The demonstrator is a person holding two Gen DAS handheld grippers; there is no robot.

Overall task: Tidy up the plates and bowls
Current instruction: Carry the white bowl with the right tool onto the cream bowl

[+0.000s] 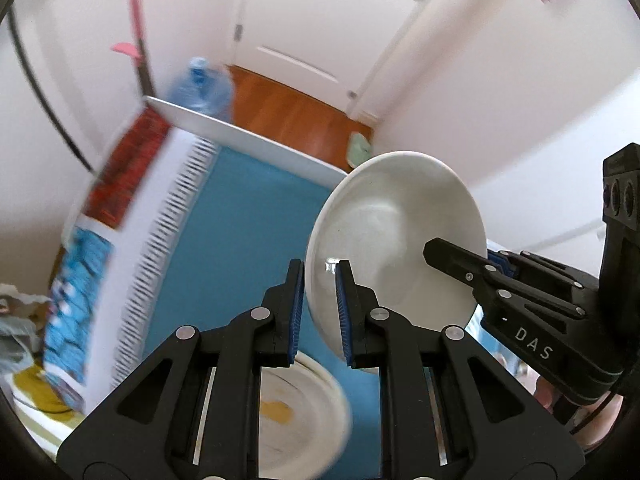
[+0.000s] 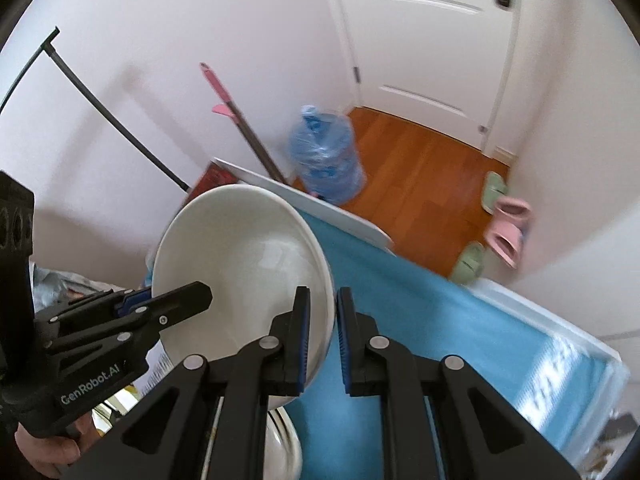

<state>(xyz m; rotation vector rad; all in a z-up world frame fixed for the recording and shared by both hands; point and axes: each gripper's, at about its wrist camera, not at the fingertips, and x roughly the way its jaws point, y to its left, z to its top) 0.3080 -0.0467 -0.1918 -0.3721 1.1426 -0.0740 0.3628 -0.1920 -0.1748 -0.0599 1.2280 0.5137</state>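
A white bowl is held up on edge above the blue mat, gripped from both sides. My left gripper is shut on its near rim, one pad on each face. My right gripper is shut on the opposite rim of the same bowl. The right gripper shows in the left wrist view at the bowl's right edge, and the left gripper shows in the right wrist view at its left edge. A cream plate with a yellow patch lies on the mat below.
The mat sits on a white table. Printed boxes stand along the table's left side. Beyond are a wooden floor, a blue water jug, a pink-handled mop, slippers and a white door.
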